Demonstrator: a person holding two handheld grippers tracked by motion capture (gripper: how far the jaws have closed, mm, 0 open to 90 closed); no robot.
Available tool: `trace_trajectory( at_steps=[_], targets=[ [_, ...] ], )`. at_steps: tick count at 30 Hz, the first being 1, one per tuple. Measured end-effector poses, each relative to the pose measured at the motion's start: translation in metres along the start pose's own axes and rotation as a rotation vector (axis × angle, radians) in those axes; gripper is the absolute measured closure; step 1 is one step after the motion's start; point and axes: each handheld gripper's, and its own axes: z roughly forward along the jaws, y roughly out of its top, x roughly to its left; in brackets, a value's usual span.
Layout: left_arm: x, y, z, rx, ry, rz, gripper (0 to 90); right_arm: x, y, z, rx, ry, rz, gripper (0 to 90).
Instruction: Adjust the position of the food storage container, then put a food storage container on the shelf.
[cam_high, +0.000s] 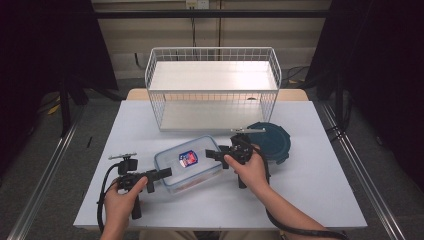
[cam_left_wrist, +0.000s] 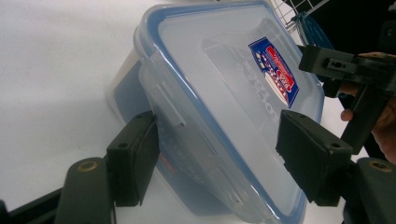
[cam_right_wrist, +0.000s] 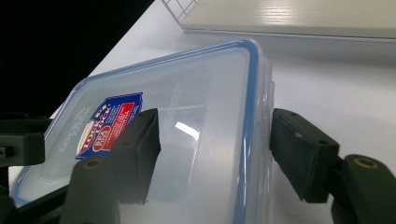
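Note:
A clear plastic food box (cam_high: 189, 162) with a blue-rimmed lid and a red and blue sticker lies on the white table (cam_high: 310, 190). My left gripper (cam_high: 165, 173) reaches its near left side. In the left gripper view its jaws (cam_left_wrist: 219, 158) straddle the box (cam_left_wrist: 224, 93): one pad lies against a side latch flap and the other sits over the lid, so I cannot see a firm grip. My right gripper (cam_high: 210, 153) meets the box's right end. Its jaws (cam_right_wrist: 215, 154) stand open astride the lid edge of the box (cam_right_wrist: 196, 140), with a gap at the outer pad.
A white wire rack (cam_high: 212, 87) with two shelves stands behind the box. A dark teal round lid (cam_high: 272, 140) lies right of my right hand. The table's front strip and left part are bare. Dark curtains and metal rails flank the table.

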Motion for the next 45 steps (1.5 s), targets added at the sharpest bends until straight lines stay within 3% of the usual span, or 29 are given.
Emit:
trace_trajectory(
  at_steps=[6, 9, 11, 16, 17, 19, 25, 32, 36, 38, 45],
  targets=[
    [0.002, 0.000, -0.002, 0.012, -0.004, -0.020, 33.0, 0.001, 0.000, -0.002, 0.006, -0.007, 0.020, 35.3],
    [0.003, 0.000, -0.002, 0.011, -0.006, -0.019, 33.1, -0.001, 0.000, 0.001, 0.013, 0.001, 0.029, 27.8],
    [0.004, 0.000, -0.001, 0.012, -0.016, -0.029, 33.4, -0.003, -0.001, 0.006, 0.019, 0.022, 0.064, 24.1],
    [0.006, 0.000, -0.001, 0.013, -0.026, -0.044, 33.2, -0.003, 0.000, 0.008, 0.030, 0.023, 0.091, 23.9],
    [0.006, 0.000, -0.001, 0.007, -0.030, -0.051, 33.2, -0.005, -0.001, 0.008, 0.036, 0.032, 0.127, 25.2],
    [0.006, 0.000, -0.001, 0.006, -0.028, -0.055, 33.2, -0.005, -0.001, 0.007, 0.034, 0.034, 0.137, 25.5],
    [0.003, 0.000, 0.001, 0.011, -0.022, -0.069, 35.2, -0.009, -0.009, -0.001, 0.033, 0.062, 0.224, 28.7],
    [0.001, 0.002, 0.006, 0.015, -0.030, -0.076, 35.5, -0.010, -0.018, -0.015, 0.048, 0.065, 0.241, 30.1],
    [-0.001, 0.003, 0.008, 0.016, -0.030, -0.077, 36.3, -0.009, -0.024, -0.022, 0.028, 0.059, 0.233, 31.4],
    [-0.001, 0.003, 0.008, 0.021, -0.035, -0.070, 36.8, -0.009, -0.027, -0.025, 0.011, 0.060, 0.252, 33.0],
    [-0.004, 0.004, 0.006, 0.011, -0.034, -0.095, 41.2, -0.006, -0.034, -0.034, -0.031, 0.048, 0.266, 37.3]
  ],
)
